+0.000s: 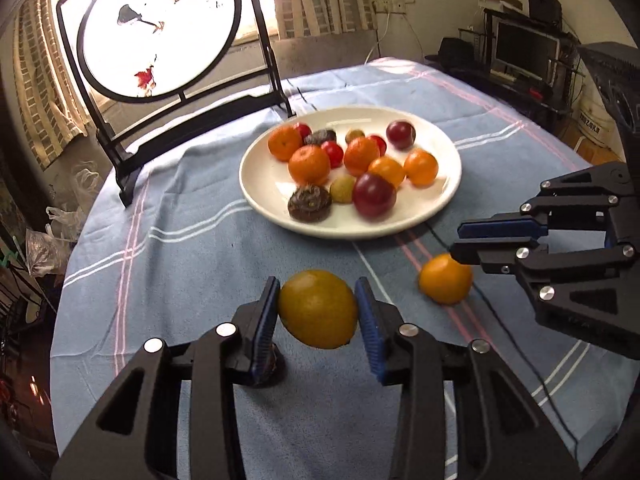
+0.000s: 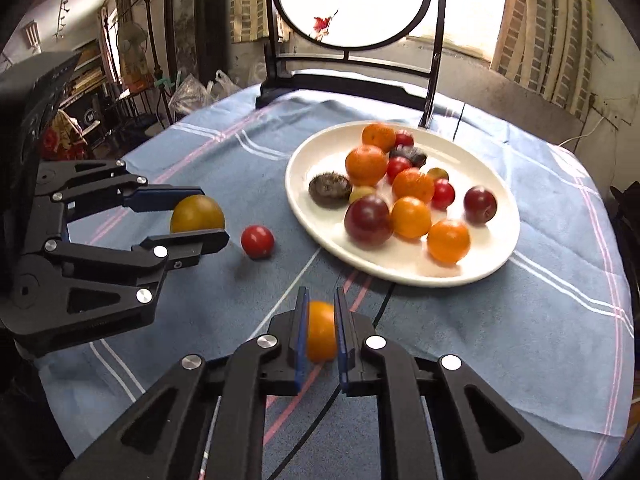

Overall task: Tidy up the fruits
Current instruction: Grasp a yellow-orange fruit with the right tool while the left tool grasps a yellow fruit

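While we look along the left gripper (image 1: 317, 312), we see its blue-padded fingers (image 1: 370, 332) pinching a dull yellow-orange round citrus fruit (image 1: 318, 309) at its widest part, which we judge is the steadiest way to carry something that rolls. It sits low over the blue checked tablecloth (image 1: 180, 264), short of the wide white ceramic plate (image 1: 276, 196) where oranges, dark red plums, small red tomatoes and two dark shrivelled fruits are already heaped; we take the plate for the gathering place. At the right of this view the right gripper (image 1: 460, 240) reaches over a smaller bright orange mandarin (image 1: 445, 279), its fingers close together. Turning to the right wrist view, we see the right gripper (image 2: 321, 336) pressed onto that mandarin (image 2: 320, 336), pads on both flanks, just before the plate's (image 2: 400, 270) near rim. The left gripper (image 2: 200, 216) shows from the side with its fruit (image 2: 197, 214) clamped. One small red cherry tomato (image 2: 257, 241) lies loose on the cloth (image 2: 540, 320) between them and the plate, not yet collected.
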Motion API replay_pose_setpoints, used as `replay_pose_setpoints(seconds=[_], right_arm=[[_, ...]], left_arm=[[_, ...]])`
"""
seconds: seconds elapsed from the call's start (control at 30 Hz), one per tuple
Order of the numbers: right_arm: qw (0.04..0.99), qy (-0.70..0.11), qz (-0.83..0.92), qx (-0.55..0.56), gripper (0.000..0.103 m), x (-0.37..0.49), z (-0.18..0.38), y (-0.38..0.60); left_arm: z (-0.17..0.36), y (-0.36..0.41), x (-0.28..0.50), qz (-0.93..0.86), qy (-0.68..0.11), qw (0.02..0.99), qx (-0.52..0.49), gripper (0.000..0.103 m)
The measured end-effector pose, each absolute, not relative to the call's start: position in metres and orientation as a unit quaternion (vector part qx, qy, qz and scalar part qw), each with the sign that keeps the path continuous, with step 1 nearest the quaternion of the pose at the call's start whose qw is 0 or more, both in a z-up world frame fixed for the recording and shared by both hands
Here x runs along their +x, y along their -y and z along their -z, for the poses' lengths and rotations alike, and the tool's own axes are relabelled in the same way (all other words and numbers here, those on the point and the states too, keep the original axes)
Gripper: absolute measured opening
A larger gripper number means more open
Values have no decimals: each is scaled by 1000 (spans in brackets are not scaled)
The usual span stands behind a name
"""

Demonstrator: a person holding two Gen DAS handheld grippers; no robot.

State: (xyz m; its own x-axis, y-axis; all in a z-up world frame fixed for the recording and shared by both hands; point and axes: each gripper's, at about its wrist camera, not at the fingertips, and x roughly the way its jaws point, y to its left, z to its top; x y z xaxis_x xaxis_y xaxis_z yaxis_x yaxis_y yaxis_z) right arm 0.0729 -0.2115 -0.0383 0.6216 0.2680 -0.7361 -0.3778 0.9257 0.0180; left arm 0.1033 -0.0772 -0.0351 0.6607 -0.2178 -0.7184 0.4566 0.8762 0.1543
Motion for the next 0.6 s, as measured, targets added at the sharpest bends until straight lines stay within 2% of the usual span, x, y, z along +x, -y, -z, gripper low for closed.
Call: replay_pose_setpoints(seconds=[0.1, 0.13, 0.17, 0.2, 0.23, 0.4, 0.47, 0.5, 0.6], right_arm=[[910, -371, -172, -70, 12, 67, 17, 215], [909, -372, -175, -71, 14, 67, 14, 215], [904, -379, -181, -75, 22, 67, 15, 216], [902, -385, -179, -80, 51, 66, 19, 216], [904, -385, -169, -80, 73, 64, 24, 217], [883, -427, -156, -113, 72, 75, 68, 206], [879, -439, -143, -116, 59, 88, 83, 206], [875, -450, -145, -110, 37, 93, 88, 207], [875, -449, -139, -116, 37, 98, 90, 209]], left_arm=[[6, 80, 101, 182, -333, 913, 150, 38], [-1, 79, 102, 182, -328, 916, 143, 38], [-5, 77, 102, 181, -327, 917, 135, 38], [-7, 75, 103, 181, -328, 918, 128, 38], [-7, 72, 102, 180, -329, 919, 123, 38], [6, 66, 102, 174, -347, 914, 115, 38], [11, 64, 103, 174, -353, 912, 114, 38], [13, 64, 102, 174, -354, 912, 113, 38], [14, 63, 101, 174, -354, 911, 117, 38]])
